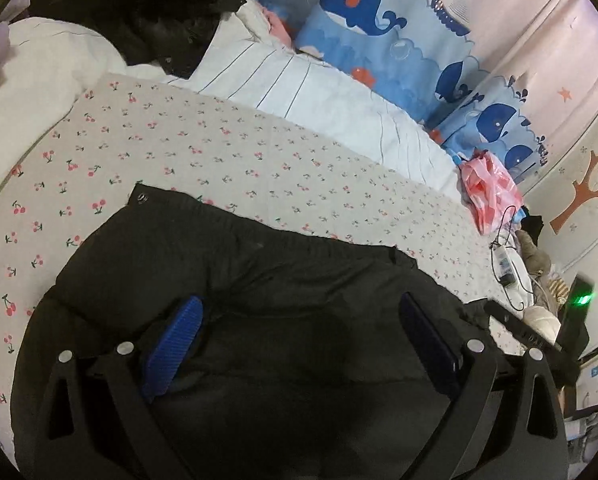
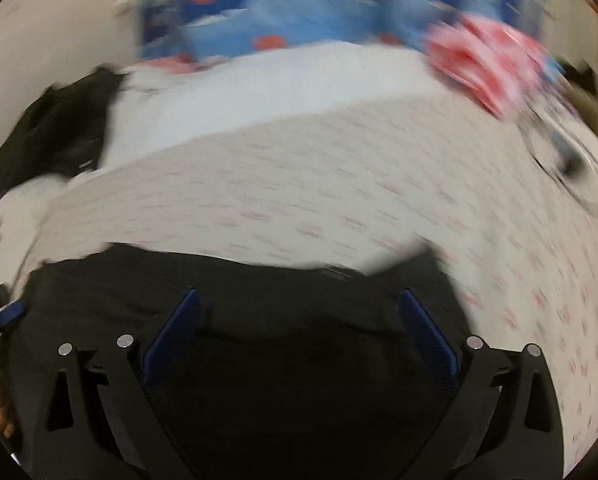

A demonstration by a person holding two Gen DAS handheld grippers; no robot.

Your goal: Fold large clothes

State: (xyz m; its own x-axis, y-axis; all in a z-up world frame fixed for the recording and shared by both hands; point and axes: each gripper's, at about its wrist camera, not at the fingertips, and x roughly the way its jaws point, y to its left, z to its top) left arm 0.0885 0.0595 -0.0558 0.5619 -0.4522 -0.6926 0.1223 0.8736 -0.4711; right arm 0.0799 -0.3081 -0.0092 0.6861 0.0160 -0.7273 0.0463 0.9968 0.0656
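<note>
A black padded jacket [image 1: 259,280] lies on the cherry-print bed sheet [image 1: 219,152], filling the lower half of the left wrist view. My left gripper [image 1: 299,320] is open, its blue pads [image 1: 175,340] spread wide just above the jacket. The right wrist view is blurred by motion. There the same black jacket [image 2: 299,288] lies under my right gripper [image 2: 299,316], which is open with its blue pads [image 2: 175,332] wide apart. The right gripper's body [image 1: 539,328] shows at the right edge of the left view. Neither gripper holds cloth.
A second black garment [image 1: 139,12] is heaped on a white quilt [image 1: 39,80] at the back left. A striped white duvet [image 1: 319,96], whale-print pillows [image 1: 379,28] and a pink plastic bag [image 1: 491,188] line the far side. A cable and charger [image 1: 507,264] lie at the right.
</note>
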